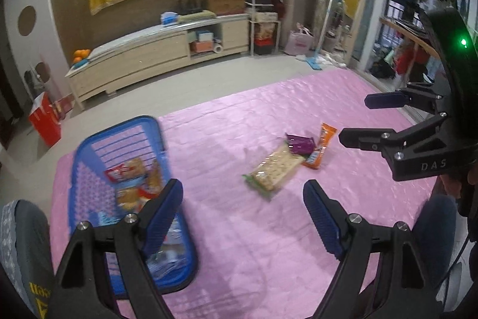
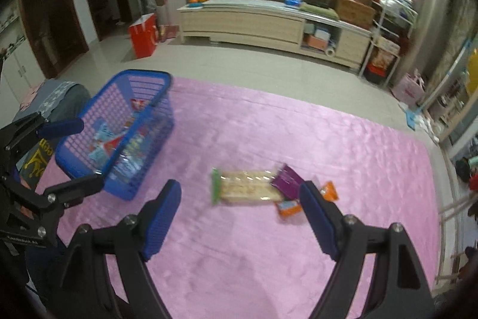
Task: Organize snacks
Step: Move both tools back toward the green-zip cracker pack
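A blue plastic basket (image 1: 89, 145) (image 2: 143, 79) with several snack packs in it stands on the pink mat (image 1: 239, 229) (image 2: 269, 259). To its right three snacks lie together on the mat: a clear cracker pack with green ends (image 1: 273, 169) (image 2: 245, 186), a purple pack (image 1: 300, 143) (image 2: 286, 177) and an orange bar (image 1: 321, 148) (image 2: 330, 190). My left gripper (image 1: 243, 193) is open and empty between the basket and the crackers. My right gripper (image 2: 240, 193) is open and empty above the cracker pack. It also shows at the right of the left wrist view (image 1: 354, 118).
The mat lies on a tiled floor. A long wooden cabinet (image 1: 155, 53) (image 2: 269, 23) runs along the far wall, with a red bag (image 1: 44, 121) (image 2: 143, 35) beside it. A metal shelf rack (image 1: 264, 17), a mirror and a person's knees at the mat's near edge are in view.
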Motion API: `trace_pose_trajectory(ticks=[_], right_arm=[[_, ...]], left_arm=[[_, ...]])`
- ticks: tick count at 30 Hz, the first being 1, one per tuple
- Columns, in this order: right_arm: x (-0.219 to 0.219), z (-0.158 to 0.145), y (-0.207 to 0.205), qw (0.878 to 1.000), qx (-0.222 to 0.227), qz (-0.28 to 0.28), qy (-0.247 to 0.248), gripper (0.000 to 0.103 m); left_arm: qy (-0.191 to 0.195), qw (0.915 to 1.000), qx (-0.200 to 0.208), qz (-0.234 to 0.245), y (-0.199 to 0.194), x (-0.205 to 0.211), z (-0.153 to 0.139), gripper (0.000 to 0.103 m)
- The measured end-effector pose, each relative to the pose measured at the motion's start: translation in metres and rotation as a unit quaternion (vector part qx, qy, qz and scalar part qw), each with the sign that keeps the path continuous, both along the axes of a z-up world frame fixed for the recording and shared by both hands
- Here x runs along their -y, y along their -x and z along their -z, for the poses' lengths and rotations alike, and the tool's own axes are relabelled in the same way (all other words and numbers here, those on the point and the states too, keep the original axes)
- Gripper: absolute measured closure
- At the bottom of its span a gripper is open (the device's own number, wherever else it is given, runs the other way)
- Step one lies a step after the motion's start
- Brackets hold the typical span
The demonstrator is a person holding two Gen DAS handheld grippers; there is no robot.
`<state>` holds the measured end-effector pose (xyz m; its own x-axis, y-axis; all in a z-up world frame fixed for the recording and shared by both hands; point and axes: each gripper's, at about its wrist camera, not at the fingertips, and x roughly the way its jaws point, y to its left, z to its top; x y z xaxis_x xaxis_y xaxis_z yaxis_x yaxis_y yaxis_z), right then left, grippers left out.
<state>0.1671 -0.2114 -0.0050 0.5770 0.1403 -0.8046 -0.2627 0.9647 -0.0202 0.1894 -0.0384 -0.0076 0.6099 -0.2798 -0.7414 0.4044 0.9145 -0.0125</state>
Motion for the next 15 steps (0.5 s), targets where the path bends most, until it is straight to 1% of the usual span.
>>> trace_pose_trajectory(ticks=[10, 14, 15], right_arm=[[0.054, 0.037, -0.008, 0.999, -0.03, 0.037, -0.006, 0.018], [0.067, 0.055, -0.011, 0.998, -0.042, 0.047, -0.003, 0.018], [0.07, 0.059, -0.012, 0.998, -0.043, 0.049, -0.005, 0.018]], left_arm=[[-0.017, 0.9991, -0.021, 0.032, -0.027, 0.052, 0.029, 0.022], [-0.027, 0.9983, -0.032, 0.041, -0.038, 0.066, 0.048, 0.022], [-0.027, 0.9978, -0.041, 0.043, -0.042, 0.069, 0.056, 0.022]])
